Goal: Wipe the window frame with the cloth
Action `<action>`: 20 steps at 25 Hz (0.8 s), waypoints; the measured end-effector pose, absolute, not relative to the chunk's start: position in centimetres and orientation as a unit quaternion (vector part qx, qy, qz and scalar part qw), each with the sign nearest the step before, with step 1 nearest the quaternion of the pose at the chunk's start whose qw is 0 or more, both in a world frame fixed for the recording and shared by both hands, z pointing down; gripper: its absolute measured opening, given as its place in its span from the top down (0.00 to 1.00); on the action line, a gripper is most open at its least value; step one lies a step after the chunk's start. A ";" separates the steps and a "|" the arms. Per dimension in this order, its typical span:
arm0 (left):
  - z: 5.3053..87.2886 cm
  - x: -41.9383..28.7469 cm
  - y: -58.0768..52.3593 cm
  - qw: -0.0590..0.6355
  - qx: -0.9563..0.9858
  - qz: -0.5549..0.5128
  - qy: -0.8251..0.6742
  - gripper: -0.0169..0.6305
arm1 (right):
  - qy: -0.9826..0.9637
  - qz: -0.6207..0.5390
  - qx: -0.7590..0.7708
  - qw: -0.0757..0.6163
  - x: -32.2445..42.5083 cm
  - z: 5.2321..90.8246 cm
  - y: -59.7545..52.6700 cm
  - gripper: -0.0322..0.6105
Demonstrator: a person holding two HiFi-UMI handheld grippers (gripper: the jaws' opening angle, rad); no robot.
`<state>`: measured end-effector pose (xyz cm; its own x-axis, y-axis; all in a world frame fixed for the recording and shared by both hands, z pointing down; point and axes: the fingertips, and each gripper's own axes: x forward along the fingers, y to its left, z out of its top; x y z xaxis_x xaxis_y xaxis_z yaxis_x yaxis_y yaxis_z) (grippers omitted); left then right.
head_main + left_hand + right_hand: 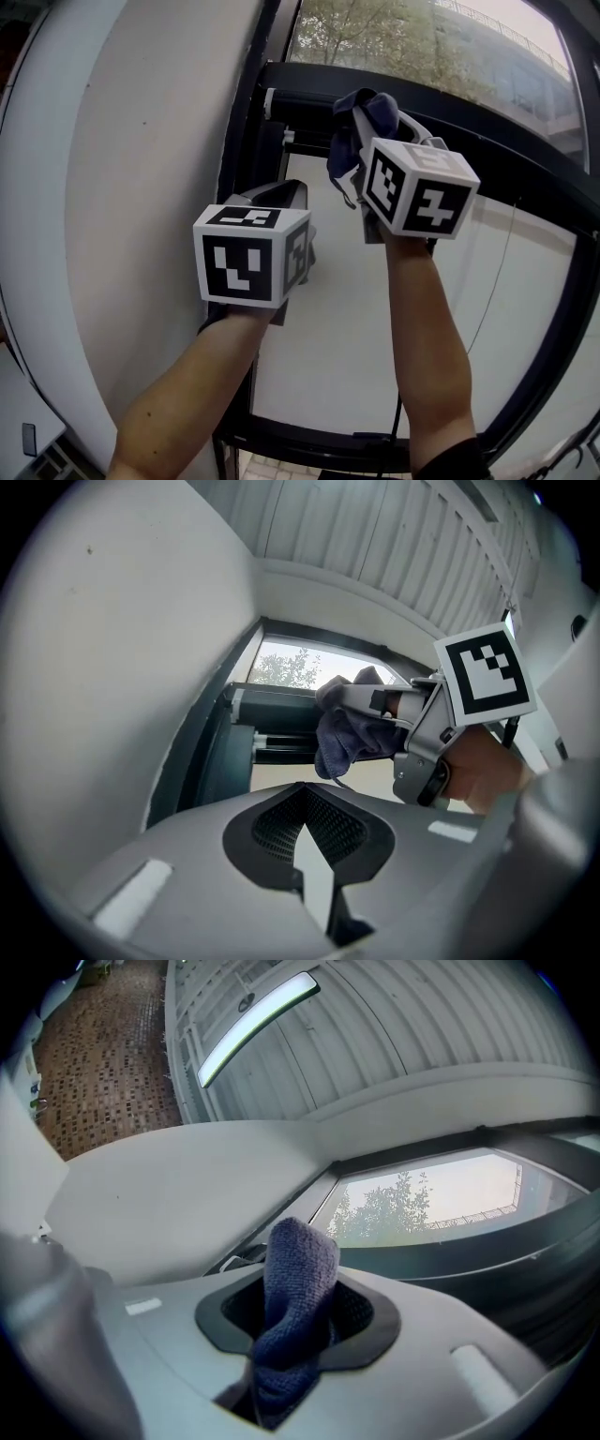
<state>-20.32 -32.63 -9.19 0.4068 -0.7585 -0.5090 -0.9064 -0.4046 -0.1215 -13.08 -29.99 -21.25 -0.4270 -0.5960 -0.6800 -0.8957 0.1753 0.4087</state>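
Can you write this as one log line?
right hand-held gripper: shut on cloth | left hand-held gripper: shut, empty | cloth: by frame

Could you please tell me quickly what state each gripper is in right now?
Left gripper: closed, nothing between its jaws.
Right gripper: closed on the blue cloth.

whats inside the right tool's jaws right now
A dark blue cloth is pinched in the right tool, with a folded end sticking up past the tips. How far down it reaches between the jaws is covered by the cloth itself.
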 end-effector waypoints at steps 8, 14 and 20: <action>-10.4 -14.3 -32.2 0.208 -0.816 0.198 0.502 0.98 | 0.745 0.407 -0.493 0.191 -6.6 -21.2 -28.6 0.74; -10.4 -9.2 -31.8 0.193 -0.826 0.210 0.486 0.98 | 0.749 0.402 -0.489 0.196 -2.4 -21.5 -27.7 0.74; -11.7 -6.7 -30.7 0.202 -0.831 0.218 0.470 0.98 | 0.745 0.402 -0.493 0.199 1.1 -21.3 -27.1 0.74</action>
